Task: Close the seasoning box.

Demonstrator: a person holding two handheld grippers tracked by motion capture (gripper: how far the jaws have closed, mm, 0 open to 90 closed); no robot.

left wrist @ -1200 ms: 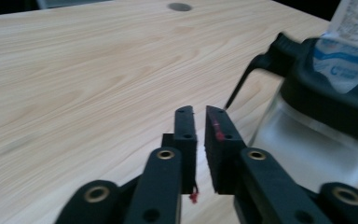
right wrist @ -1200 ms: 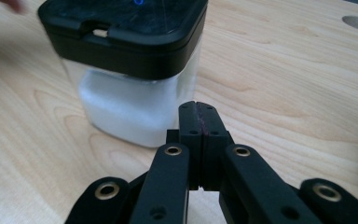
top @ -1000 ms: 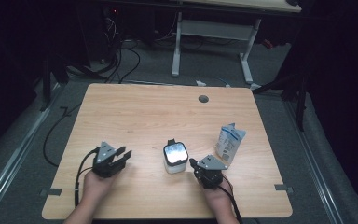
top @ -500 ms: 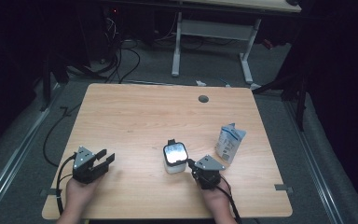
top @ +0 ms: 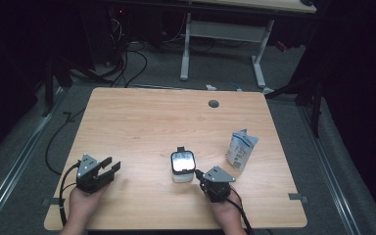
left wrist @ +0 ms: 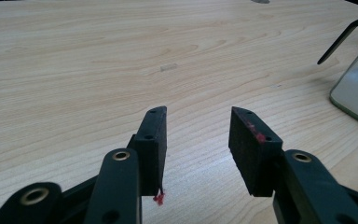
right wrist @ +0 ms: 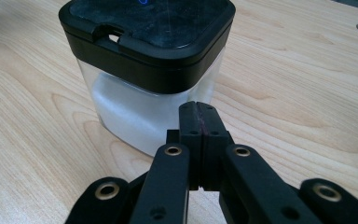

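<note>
**Closed Gripper Set Against Lidded Jar as Work Stands at an Early Stage**

A square, clear plastic jar with a black lid, part-filled with a white substance, is seen upright near the front middle of the light wooden table. The right gripper is held just beside the jar's near right corner; in the right gripper view its two black jaws are pressed flat together with nothing between them, their tips pointed at the jar's lower wall and very close to it, though contact cannot be confirmed. The left gripper is held well apart from the jar, near the table's front left, low over bare wood; in the left gripper view its jaws are spread with a plain gap between the pads.

A white and blue standing pouch is seen to the right of the jar, upright and untouched.

By these pictures, little is judged to have been done: the lid is seated on the jar, the pouch is unheld, and nothing is gripped by either tool. A nudge or a grasp of the jar is judged to be left.
</note>
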